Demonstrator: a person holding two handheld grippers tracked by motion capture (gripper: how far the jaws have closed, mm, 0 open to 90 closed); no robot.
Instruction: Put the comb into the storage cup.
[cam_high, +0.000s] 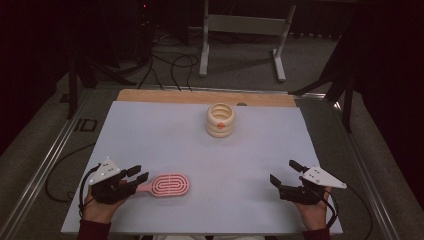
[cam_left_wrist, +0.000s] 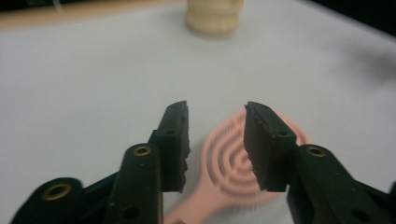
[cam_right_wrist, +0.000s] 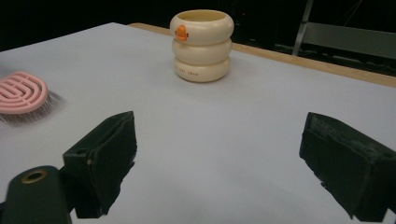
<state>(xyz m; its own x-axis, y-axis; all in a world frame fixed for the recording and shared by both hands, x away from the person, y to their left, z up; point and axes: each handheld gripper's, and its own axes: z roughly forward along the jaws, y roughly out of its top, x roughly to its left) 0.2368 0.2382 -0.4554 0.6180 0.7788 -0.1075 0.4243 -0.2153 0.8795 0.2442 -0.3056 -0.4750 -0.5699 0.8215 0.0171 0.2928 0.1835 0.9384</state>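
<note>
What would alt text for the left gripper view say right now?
The left gripper has its two black jaws open just above a pink oval plastic hairbrush lying on the white table sheet, nothing pinched between them. A cream ribbed cup stands blurred at the far edge.

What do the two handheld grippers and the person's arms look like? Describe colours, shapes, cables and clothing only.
Both the left gripper and the right gripper are black, each with two blocky jaws whose pads look rough and chipped. Brass-coloured rings sit in the jaw arms. A grey three-cornered plate with small light dots tops each, and a black cable trails back. The sleeves are dark red.
</note>
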